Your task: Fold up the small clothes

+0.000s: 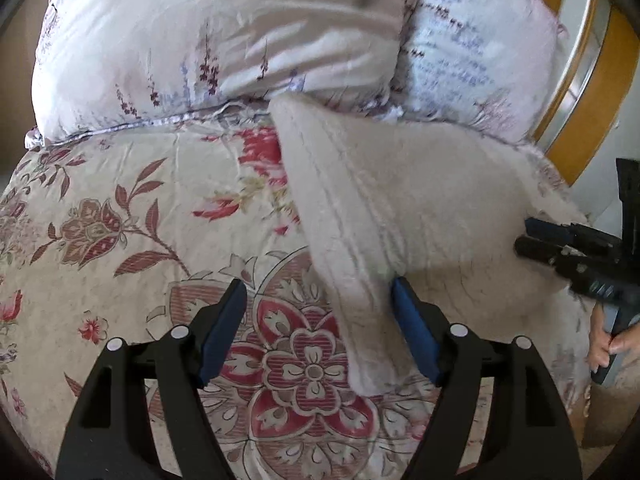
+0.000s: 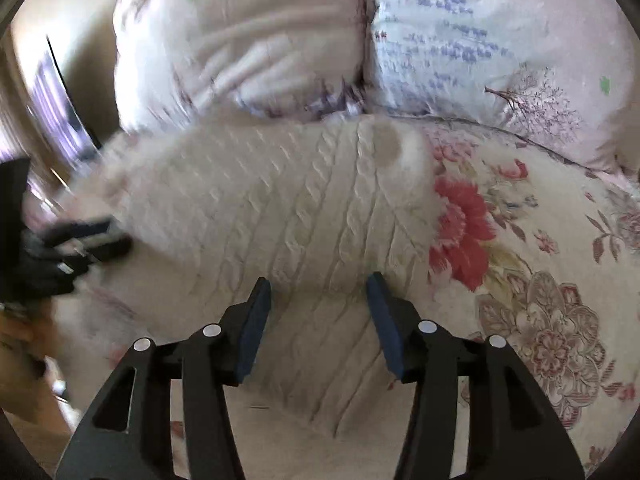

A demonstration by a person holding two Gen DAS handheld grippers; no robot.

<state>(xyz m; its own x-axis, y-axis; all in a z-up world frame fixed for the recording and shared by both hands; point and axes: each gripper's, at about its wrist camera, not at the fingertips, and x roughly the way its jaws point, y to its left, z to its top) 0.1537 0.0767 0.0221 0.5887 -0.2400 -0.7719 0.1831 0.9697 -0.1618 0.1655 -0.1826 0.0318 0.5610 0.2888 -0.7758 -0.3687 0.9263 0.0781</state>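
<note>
On a floral bedspread (image 2: 540,240), a cream cable-knit sweater (image 2: 288,208) is lying crosswise ahead; my right gripper (image 2: 318,304) is hovering wide open nearest it, my left gripper (image 1: 320,312) is gaping, empty, beside its sleeve (image 1: 352,264).

No readable text, labels, brands or numbers are found in either view. Script-like purple rows are printed on the right-hand pillow (image 1: 460,52), but they are blurred and cannot be made out as words.
</note>
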